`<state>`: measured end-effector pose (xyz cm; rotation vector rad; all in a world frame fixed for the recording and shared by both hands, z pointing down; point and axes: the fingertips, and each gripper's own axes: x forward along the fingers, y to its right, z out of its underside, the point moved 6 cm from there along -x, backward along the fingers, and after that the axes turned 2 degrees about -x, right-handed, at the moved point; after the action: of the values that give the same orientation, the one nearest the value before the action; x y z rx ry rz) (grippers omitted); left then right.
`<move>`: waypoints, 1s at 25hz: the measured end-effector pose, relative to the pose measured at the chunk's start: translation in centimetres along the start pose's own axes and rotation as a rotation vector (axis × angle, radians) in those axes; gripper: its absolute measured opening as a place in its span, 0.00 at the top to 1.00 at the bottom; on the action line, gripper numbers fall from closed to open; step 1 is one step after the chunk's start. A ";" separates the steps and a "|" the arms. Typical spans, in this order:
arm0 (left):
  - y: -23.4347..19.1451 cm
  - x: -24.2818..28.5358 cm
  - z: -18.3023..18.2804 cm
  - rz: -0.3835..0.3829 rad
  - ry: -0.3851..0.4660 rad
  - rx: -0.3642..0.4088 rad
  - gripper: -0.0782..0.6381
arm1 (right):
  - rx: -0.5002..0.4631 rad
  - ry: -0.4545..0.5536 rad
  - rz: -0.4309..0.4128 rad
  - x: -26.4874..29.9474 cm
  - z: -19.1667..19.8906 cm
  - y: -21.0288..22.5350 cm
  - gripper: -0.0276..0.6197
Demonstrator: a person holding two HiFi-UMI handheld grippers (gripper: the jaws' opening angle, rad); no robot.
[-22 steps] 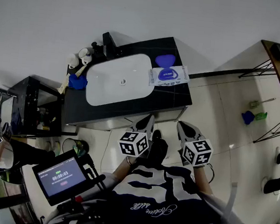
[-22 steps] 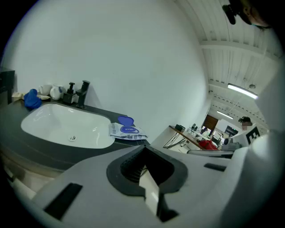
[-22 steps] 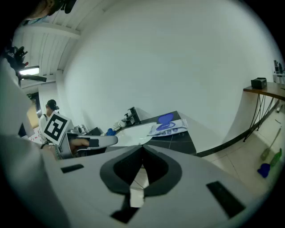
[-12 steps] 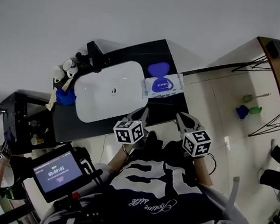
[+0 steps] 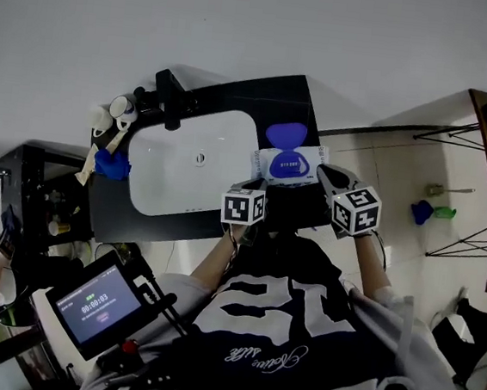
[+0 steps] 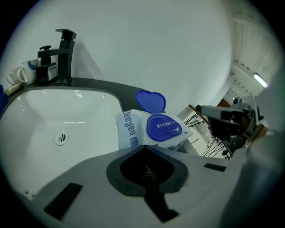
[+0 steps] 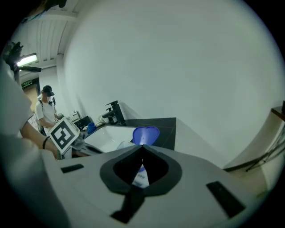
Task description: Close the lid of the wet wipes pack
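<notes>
The white wet wipes pack (image 5: pixel 287 164) lies on the black countertop (image 5: pixel 301 96) right of the sink, its blue lid flap (image 5: pixel 284 135) standing open at the far side. My left gripper (image 5: pixel 252 183) is shut and empty, at the pack's near left corner. In the left gripper view the pack (image 6: pixel 132 130) and its raised flap (image 6: pixel 150 100) sit just beyond the left gripper (image 6: pixel 143 147). My right gripper (image 5: pixel 323 170) is shut and empty at the pack's right end. In the right gripper view the flap (image 7: pixel 145 134) shows just past the right gripper (image 7: pixel 142 146).
A white basin (image 5: pixel 191 163) fills the counter's middle, with a black faucet (image 5: pixel 169 95), cups (image 5: pixel 118 107) and a blue object (image 5: pixel 111 165) at its left end. A timer screen (image 5: pixel 94 304) hangs near my body. Another person (image 7: pixel 44 111) stands at the left.
Both grippers have moved forward from in front of my body to the counter. They now flank the wipes pack, and the view has closed in on the counter.
</notes>
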<state>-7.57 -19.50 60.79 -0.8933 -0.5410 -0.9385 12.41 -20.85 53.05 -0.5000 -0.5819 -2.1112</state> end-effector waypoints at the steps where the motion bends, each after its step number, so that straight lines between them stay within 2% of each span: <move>1: -0.1 0.2 0.1 -0.010 -0.013 -0.017 0.89 | -0.030 0.001 -0.024 1.3 -0.8 1.2 0.96; 3: 0.0 0.6 0.1 -0.030 -0.019 -0.039 0.89 | -0.073 -0.005 -0.065 3.9 -2.2 4.1 0.96; 6: 0.5 0.9 0.1 -0.037 -0.014 -0.051 0.89 | -0.088 -0.057 -0.118 7.9 -3.7 8.0 0.96; 10: 0.2 1.0 0.2 -0.033 -0.021 -0.097 0.89 | -0.088 -0.185 -0.263 13.1 -4.3 9.3 0.96; 13: 0.1 1.1 0.3 -0.039 -0.022 -0.121 0.89 | -0.121 -0.261 -0.351 14.9 -4.2 8.7 0.96; 18: 0.1 1.0 0.1 -0.041 -0.009 -0.132 0.89 | -0.202 -0.235 -0.450 13.0 -5.0 6.6 0.96; 21: 0.0 0.8 0.1 -0.040 -0.006 -0.152 0.89 | -0.300 -0.246 -0.512 10.4 -4.4 3.9 0.96; 23: 0.0 0.8 0.2 -0.042 -0.002 -0.165 0.89 | -0.382 -0.280 -0.528 9.0 -3.0 1.7 0.96; 25: 0.0 0.8 0.2 -0.044 -0.001 -0.168 0.89 | -0.450 -0.317 -0.499 8.2 -1.4 -0.2 0.96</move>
<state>-7.21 -19.72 61.49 -1.0355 -0.4893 -1.0348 7.57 -26.77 56.27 -1.0436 -0.4315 -2.6797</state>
